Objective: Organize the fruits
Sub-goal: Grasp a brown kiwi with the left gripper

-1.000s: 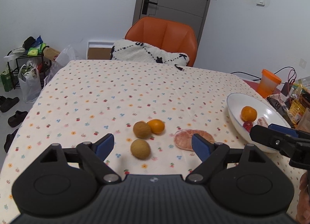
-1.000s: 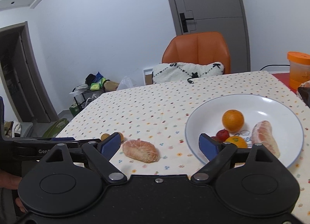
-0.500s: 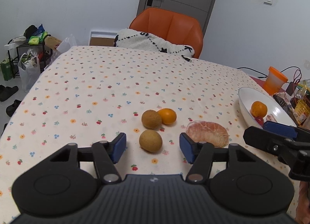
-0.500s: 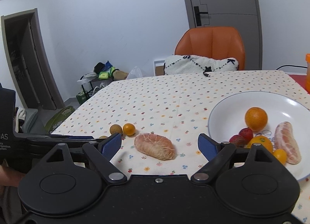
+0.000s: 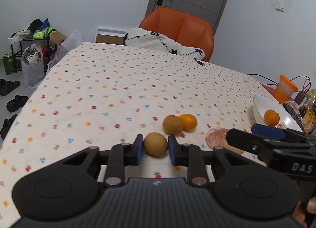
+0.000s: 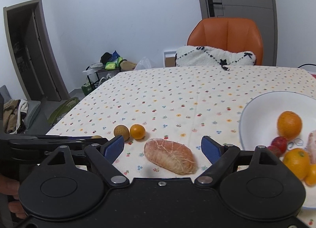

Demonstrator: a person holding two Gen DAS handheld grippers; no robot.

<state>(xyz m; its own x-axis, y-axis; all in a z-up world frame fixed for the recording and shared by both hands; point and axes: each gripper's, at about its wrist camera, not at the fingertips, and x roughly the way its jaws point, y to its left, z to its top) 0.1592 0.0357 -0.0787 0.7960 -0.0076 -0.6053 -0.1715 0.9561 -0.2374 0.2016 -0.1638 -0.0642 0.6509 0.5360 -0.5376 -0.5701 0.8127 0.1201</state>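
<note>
Gripping a brown fruit (image 5: pixel 155 146), the left gripper (image 5: pixel 154 149) must lift it toward the bowl (image 6: pixel 254 113); right gripper (image 6: pixel 163 149) gapes wide, empty.

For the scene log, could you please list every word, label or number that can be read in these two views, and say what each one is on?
"DAS": white letters on the black body of the right gripper, seen in the left wrist view.
Packets at the table's far right edge: printing too blurred to read.
Green packets on the rack: too small to read.
Small emblem on the left gripper body: a logo, no legible text.
</note>
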